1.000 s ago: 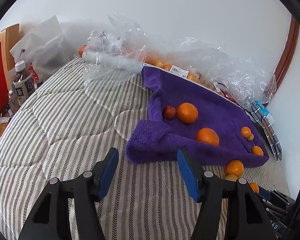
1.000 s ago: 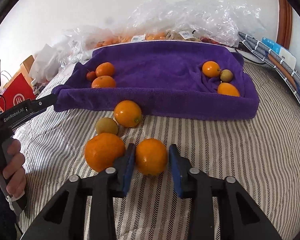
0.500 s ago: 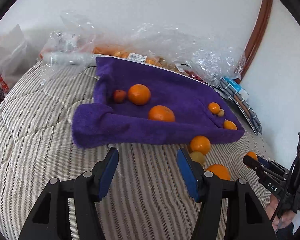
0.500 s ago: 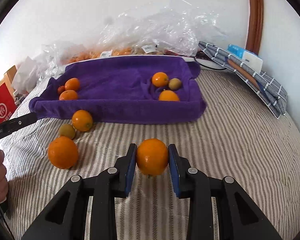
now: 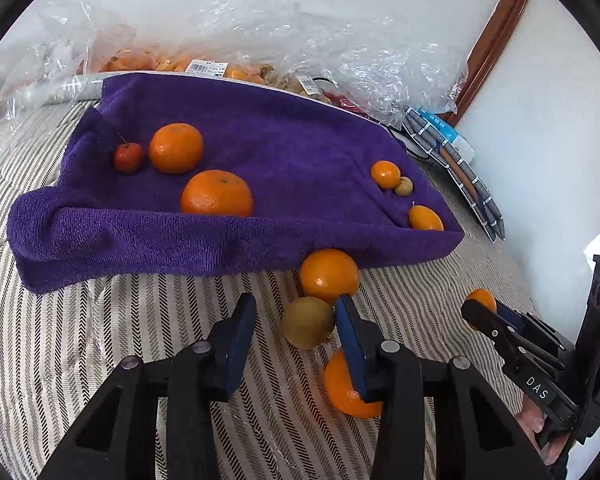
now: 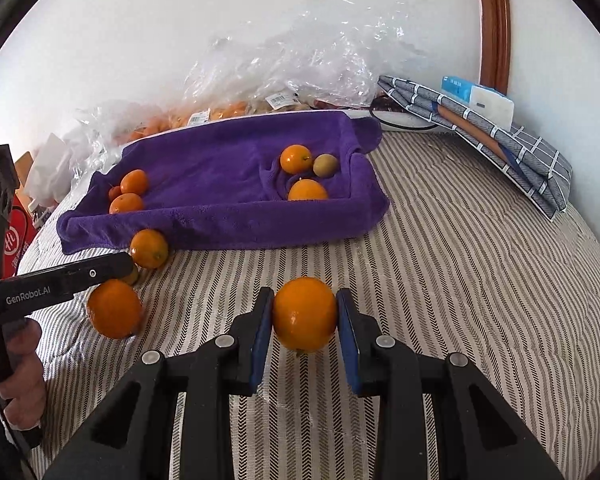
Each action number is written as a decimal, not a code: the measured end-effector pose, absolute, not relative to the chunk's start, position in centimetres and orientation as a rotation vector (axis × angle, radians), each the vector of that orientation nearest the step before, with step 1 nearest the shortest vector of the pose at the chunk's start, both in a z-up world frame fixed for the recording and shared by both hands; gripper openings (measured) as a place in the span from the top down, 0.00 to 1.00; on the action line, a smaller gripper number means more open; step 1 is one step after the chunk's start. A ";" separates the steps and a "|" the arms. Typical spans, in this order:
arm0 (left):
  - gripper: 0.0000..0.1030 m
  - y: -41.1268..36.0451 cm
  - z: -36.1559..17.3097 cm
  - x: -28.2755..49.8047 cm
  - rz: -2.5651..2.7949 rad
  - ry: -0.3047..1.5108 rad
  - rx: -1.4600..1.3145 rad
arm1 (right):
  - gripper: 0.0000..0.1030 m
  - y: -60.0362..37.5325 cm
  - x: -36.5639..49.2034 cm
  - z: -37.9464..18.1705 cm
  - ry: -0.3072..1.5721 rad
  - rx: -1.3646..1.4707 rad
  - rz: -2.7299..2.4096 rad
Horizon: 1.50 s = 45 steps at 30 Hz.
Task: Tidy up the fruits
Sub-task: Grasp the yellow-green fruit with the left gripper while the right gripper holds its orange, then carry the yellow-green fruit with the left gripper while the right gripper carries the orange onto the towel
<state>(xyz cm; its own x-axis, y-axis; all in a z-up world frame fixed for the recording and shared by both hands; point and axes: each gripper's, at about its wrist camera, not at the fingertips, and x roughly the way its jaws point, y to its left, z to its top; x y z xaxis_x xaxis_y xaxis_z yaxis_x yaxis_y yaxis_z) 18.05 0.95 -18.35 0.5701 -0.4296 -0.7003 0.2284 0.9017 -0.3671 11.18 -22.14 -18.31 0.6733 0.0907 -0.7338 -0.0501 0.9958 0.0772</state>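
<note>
A purple towel-lined tray lies on the striped bed. It holds two oranges and a small red fruit at its left, and two small oranges and a greenish fruit at its right. My right gripper is shut on an orange and holds it above the bed in front of the tray. My left gripper is open, with a greenish-brown fruit just inside its right finger. An orange lies ahead of it and another orange lies under its right finger.
Clear plastic bags of fruit lie behind the tray along the wall. A folded checked cloth with a small box lies at the back right. A red bag stands off the bed's left edge.
My left gripper has swung right and closer to the loose fruit in front of the tray. My right gripper closed on the orange, lifted it and carried it right.
</note>
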 end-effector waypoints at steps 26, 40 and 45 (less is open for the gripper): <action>0.74 2.8 -16.8 16.4 -0.248 0.711 -0.249 | 0.70 -23.9 11.3 -18.5 0.824 0.141 0.002; 0.74 3.6 -16.4 16.0 -0.204 0.667 -0.279 | 0.70 -24.5 11.1 -18.4 0.806 0.175 -0.028; 0.74 4.7 -16.3 16.0 -0.159 0.655 -0.329 | 0.70 -24.4 11.1 -18.2 0.802 0.164 -0.038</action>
